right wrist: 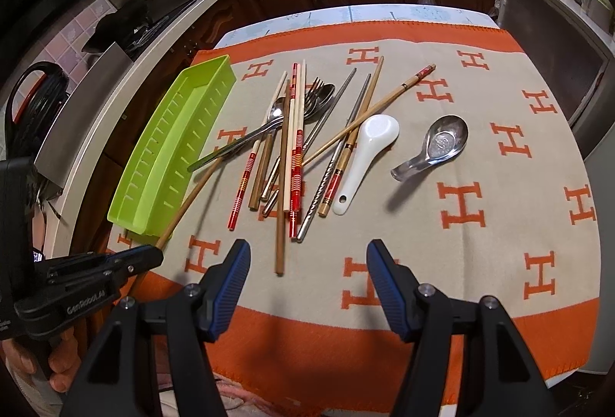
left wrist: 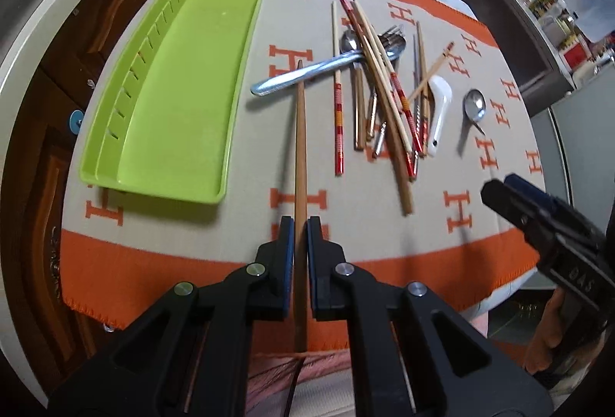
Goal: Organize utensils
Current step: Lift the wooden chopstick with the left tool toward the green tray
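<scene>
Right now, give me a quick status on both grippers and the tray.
Left gripper shut on a brown wooden chopstick, lifted. Right gripper open, empty. Green tray empty. Remaining utensil pile on the cloth, nothing blocking the tray.

Both grippers are matte black plastic, same build. Left gripper (left wrist: 300,224): two angular arms with triangular cutouts, round silver pivot screws at the joints, blue liners on the inner finger faces. Right gripper (right wrist: 307,255): same black arms, small silver screws, ribbed blue rubber pads (right wrist: 234,274) along the fingers. From the right wrist view the left unit's side carries white "GenRobot.AI" lettering; from the left wrist view the right unit's body shows raised lettering, unreadable. No sleeves visible on either hand.
</scene>
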`<state>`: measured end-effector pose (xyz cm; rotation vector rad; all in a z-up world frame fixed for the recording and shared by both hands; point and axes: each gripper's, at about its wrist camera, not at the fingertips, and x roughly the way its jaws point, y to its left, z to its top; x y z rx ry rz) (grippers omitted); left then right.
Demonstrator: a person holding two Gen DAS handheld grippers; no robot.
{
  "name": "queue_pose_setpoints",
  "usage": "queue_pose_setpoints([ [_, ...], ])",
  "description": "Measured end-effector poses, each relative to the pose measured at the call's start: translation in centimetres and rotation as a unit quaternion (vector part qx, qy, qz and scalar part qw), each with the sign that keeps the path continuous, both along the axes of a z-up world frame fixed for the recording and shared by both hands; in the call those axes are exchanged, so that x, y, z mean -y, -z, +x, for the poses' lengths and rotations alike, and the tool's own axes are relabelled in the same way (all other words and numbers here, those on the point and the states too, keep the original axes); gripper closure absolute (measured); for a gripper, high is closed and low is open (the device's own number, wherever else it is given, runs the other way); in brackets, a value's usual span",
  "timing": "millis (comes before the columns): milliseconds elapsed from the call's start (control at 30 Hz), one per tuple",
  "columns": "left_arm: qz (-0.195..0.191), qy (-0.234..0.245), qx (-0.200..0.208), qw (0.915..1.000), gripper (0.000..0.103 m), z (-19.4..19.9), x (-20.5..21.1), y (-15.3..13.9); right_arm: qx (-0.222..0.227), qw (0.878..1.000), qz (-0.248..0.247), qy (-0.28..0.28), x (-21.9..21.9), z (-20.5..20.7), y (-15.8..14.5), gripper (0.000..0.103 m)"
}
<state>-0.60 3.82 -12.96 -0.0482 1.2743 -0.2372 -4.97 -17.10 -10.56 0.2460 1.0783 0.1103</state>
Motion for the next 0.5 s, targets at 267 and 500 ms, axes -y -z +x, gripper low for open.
queue_pose_setpoints([
  [267,-0.007,0.024,0.009,0.9996,0.099,-2.6,-0.3,-2.0,0.009,1.0,-0.001,-0.004,-0.3,-0.7,-0.7,0.04],
  [500,-0.024,0.028,0.046,0.9982,0.099,-4.6,-0.8,-5.1,0.018,1.0,-0.004,-0.008,-0.7,-1.3,-1.4,0.04],
])
